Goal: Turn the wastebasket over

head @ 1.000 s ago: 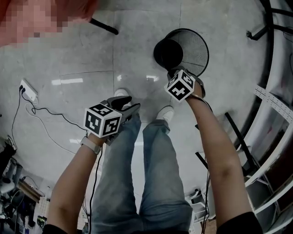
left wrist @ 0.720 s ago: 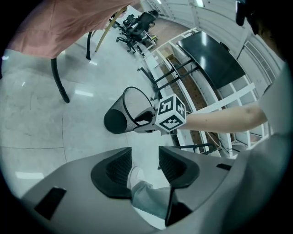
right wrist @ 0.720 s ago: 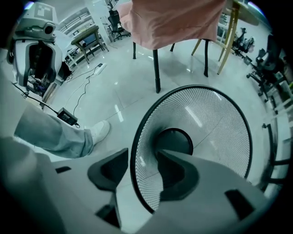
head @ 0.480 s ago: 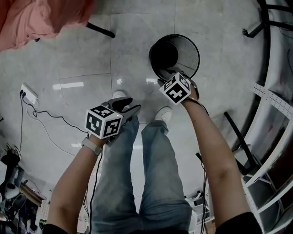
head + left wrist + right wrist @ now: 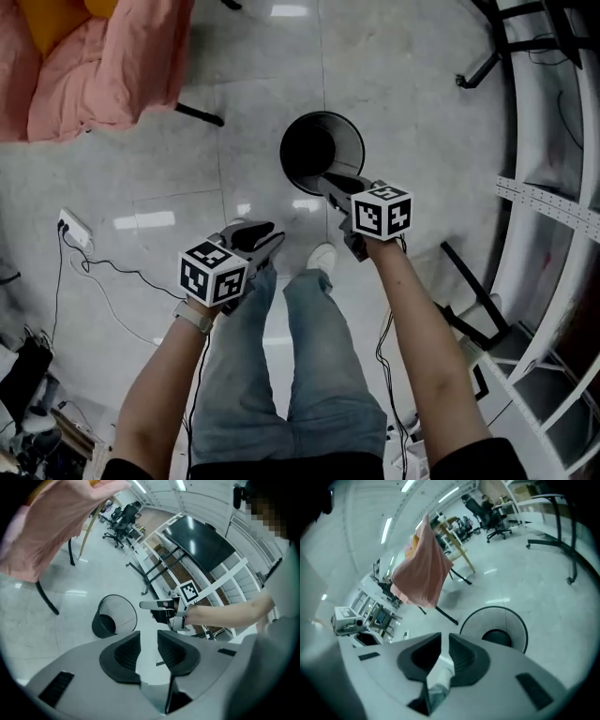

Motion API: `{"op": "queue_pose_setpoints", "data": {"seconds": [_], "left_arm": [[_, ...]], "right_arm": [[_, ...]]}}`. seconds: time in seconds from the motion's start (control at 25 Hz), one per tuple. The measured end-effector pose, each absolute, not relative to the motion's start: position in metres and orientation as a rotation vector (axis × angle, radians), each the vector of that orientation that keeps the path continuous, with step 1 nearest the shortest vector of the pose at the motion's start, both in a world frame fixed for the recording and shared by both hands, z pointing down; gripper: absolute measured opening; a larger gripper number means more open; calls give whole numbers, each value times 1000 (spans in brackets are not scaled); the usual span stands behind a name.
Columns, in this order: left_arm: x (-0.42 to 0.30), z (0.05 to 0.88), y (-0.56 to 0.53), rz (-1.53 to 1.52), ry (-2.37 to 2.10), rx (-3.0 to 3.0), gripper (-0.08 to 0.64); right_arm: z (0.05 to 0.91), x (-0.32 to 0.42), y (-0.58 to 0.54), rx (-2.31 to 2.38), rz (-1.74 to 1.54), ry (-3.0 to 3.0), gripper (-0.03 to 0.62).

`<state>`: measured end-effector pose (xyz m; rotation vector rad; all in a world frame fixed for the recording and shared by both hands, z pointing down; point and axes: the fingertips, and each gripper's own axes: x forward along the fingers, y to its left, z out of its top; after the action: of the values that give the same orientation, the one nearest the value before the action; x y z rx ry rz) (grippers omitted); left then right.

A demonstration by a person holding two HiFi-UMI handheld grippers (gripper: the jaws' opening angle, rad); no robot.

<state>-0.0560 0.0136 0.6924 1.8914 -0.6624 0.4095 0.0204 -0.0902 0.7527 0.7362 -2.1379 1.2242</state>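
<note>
Released and tipped upright, the black mesh wastebasket [image 5: 352,141] stands mouth-up on the floor [image 5: 431,103], solid dark base inside. Just beside it hovers the right gripper [image 5: 328,178], and farther off the left gripper [image 5: 267,231]. Both are empty, their jaws slightly parted after just closing.

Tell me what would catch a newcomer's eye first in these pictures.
The black mesh wastebasket stands out first, upright and open-mouthed on the pale floor at the centre of the head view. Just below it the left gripper and right gripper hover over the person's legs, their jaws having just closed further with nothing between them. A pink cloth drapes at the upper left.
</note>
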Motion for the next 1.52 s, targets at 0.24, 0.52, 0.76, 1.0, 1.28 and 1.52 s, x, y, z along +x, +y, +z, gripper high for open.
{"op": "queue_pose_setpoints", "data": {"seconds": [0.24,0.52,0.76,1.0,1.28,1.52], "left_arm": [[-46,601,-10,301,-731,2014,15],[-39,494,-17,234,-756,2123,14],[-40,393,-36,95,-799,2219,12],[-33,298,-38,42,-843,2338,12],[-24,210,-45,-58,-855,2400,12],[-17,150,-44,-61,-845,2553,12]], "right_arm": [[646,31,-80,822,1278,-2280,9],[518,41,-57,996,1227,-2421,9],[409,43,-48,1111,1074,-2556,9],[308,49,-39,1164,883,-2660,9],[204,59,-43,1270,710,-2786,9],[159,57,-38,1266,604,-2853,9]]}}
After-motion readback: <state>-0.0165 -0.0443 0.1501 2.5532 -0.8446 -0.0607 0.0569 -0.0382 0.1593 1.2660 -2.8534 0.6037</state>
